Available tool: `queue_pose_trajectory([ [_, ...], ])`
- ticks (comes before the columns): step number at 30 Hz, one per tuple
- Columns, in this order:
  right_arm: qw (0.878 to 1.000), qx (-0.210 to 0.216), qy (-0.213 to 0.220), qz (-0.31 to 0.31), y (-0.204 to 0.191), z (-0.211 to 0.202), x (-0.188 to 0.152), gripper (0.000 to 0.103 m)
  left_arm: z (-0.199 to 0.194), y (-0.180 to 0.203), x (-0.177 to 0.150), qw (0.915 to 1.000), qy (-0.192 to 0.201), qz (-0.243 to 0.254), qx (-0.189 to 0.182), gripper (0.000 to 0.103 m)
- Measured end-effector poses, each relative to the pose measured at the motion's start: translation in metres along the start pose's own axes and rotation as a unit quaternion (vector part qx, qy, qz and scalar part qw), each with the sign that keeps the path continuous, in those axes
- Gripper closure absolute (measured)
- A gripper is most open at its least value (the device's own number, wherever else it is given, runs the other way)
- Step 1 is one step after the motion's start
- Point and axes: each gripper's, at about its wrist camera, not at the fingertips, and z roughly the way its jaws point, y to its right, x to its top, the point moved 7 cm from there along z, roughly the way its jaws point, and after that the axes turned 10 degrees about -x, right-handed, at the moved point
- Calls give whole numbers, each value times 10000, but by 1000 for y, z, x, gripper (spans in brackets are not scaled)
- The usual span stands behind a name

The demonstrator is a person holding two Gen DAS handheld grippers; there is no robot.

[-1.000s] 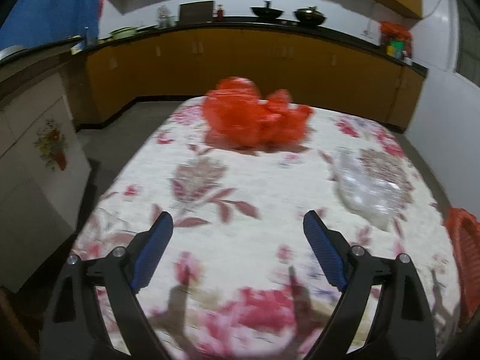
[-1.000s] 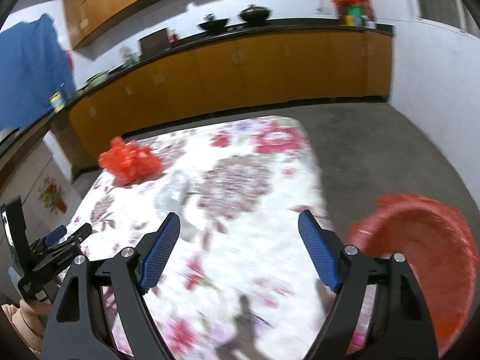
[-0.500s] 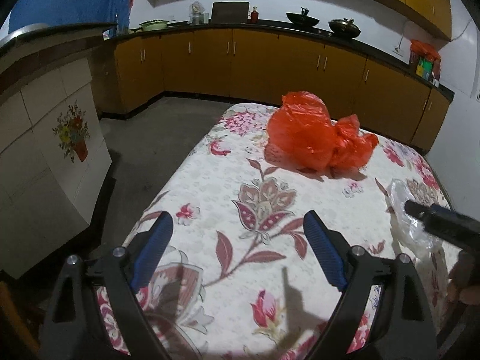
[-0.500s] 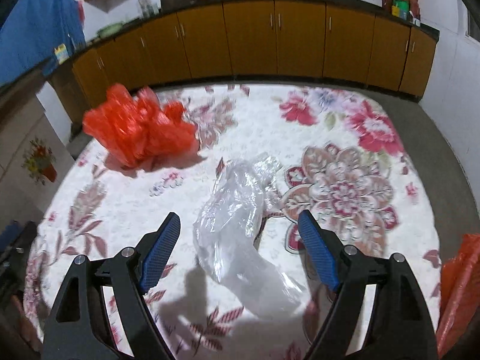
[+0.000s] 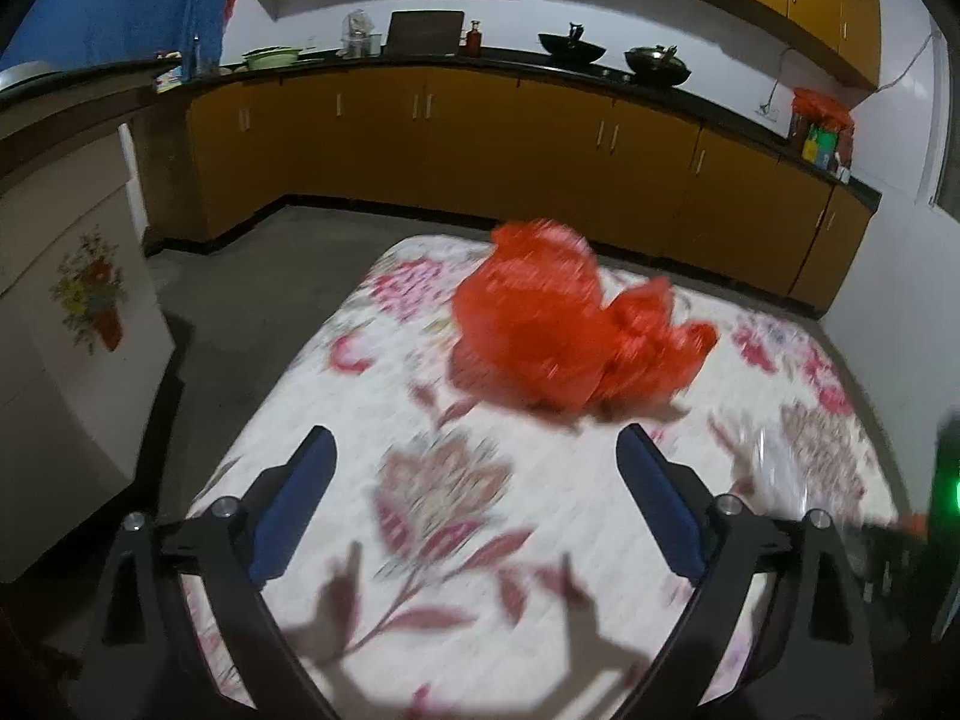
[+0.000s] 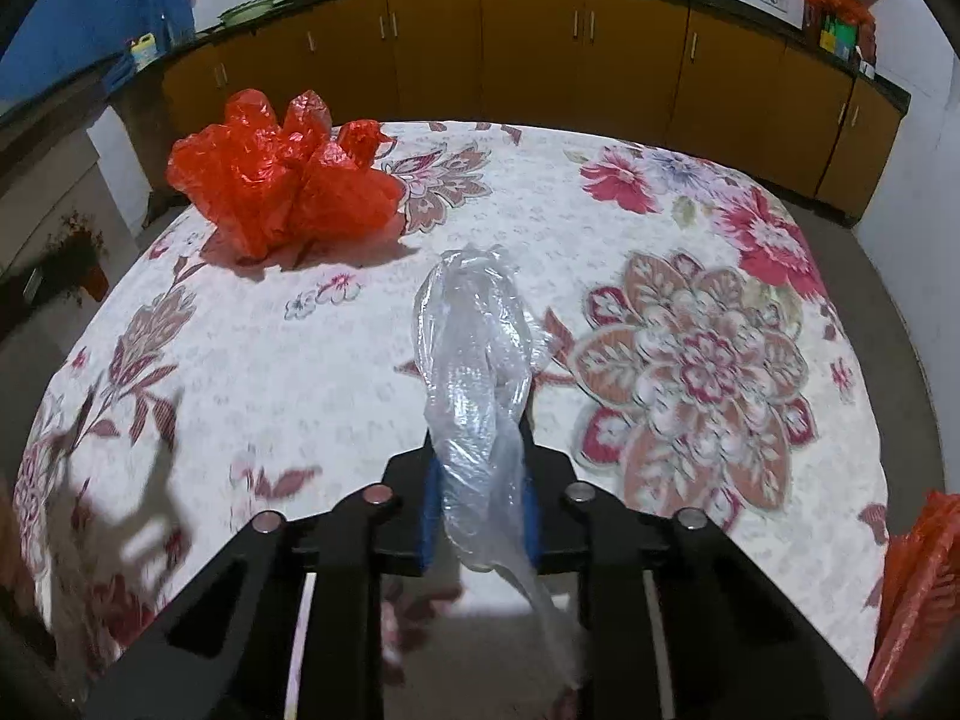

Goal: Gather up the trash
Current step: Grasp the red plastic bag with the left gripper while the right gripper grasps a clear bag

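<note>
A crumpled red plastic bag [image 5: 564, 330] lies on the floral tablecloth [image 5: 420, 420], ahead of my left gripper [image 5: 477, 480], which is open and empty above the cloth. In the right wrist view the red bag [image 6: 282, 180] sits at the far left of the table. My right gripper [image 6: 477, 480] is shut on a clear plastic bag [image 6: 474, 360], whose free end stands up in front of the fingers and whose tail hangs below them. The clear bag shows blurred in the left wrist view [image 5: 780, 468].
A red bin [image 6: 912, 588] stands at the table's right edge. Yellow kitchen cabinets [image 5: 480, 138] run along the far wall. A white cabinet with a flower picture [image 5: 72, 324] stands left of the table. Grey floor surrounds the table.
My right gripper has closed on the clear plastic bag, which now stands up between the fingers. My left gripper has moved nearer the red bag and stays open.
</note>
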Motion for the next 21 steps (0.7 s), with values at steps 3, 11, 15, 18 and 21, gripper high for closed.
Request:
queue_pose_trajectory([
  [3,9999,54,12,123,10,-8,-8,83,19,9,19,9999,16,-110,-67,8],
  [11,9998,95,42,171,25,-15,-19,83,79,-1,57,9969,-200,-738,167,8],
  [15,9996,174,29,200,26,-13,-19,83,98,-1,50,9968,-421,-612,301,13],
  [18,9996,210,36,204,26,-14,-19,83,107,2,37,9966,-612,-522,190,32],
  [21,9995,236,39,223,26,-16,-21,83,115,10,27,9965,-769,-336,49,65],
])
